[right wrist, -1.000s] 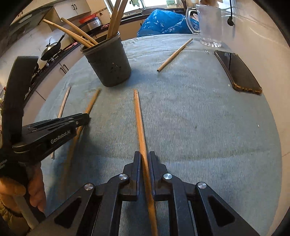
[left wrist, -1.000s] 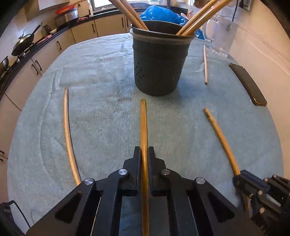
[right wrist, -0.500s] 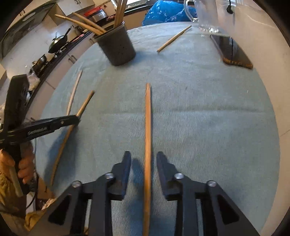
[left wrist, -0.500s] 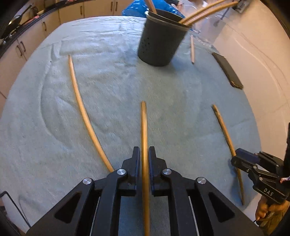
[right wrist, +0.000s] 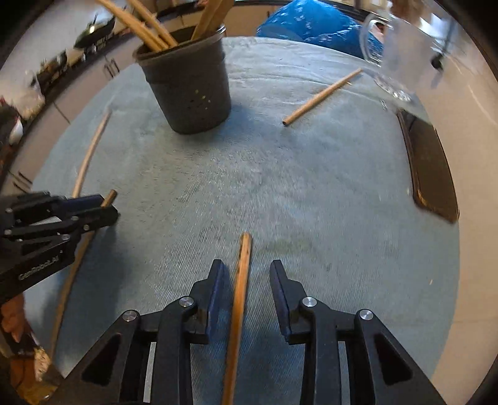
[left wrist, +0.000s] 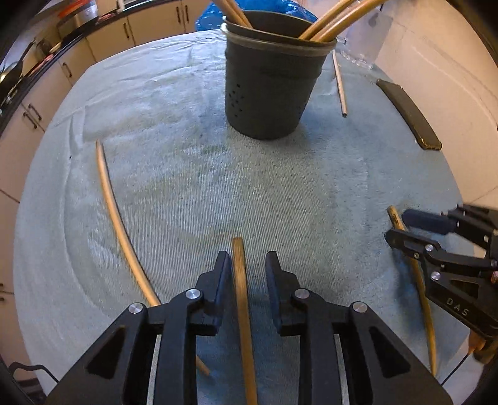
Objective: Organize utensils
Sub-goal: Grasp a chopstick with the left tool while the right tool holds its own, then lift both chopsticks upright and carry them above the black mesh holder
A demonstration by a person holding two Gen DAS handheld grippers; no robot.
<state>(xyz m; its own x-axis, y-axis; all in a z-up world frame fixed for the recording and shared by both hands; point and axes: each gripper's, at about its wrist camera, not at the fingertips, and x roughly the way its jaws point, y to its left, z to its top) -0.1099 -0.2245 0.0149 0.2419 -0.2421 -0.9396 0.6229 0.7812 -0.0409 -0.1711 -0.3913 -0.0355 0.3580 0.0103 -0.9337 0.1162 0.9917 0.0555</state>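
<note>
A dark perforated holder (left wrist: 270, 90) (right wrist: 190, 90) stands on the teal cloth (left wrist: 186, 174) with several chopsticks in it. My left gripper (left wrist: 247, 255) points down at the cloth. Its jaws are opening around a chopstick (left wrist: 242, 299) that lies between them, near the left finger with a gap on the right. My right gripper (right wrist: 246, 264) is open over another chopstick (right wrist: 238, 299), and neither pad touches it. In each view the other gripper shows at the edge: the right gripper (left wrist: 401, 227) and the left gripper (right wrist: 105, 208).
A long loose chopstick (left wrist: 115, 212) (right wrist: 90, 152) lies at the left, and another chopstick (left wrist: 339, 84) (right wrist: 320, 96) lies past the holder. A dark phone (left wrist: 407, 112) (right wrist: 429, 171) rests near the right edge. A glass jug (right wrist: 392, 62) and a blue bag (right wrist: 311, 28) stand at the back.
Both grippers let go of their chopsticks, the right one first. Each now sits nearer its stick's far tip, and the holder looks closer than half a second ago.
</note>
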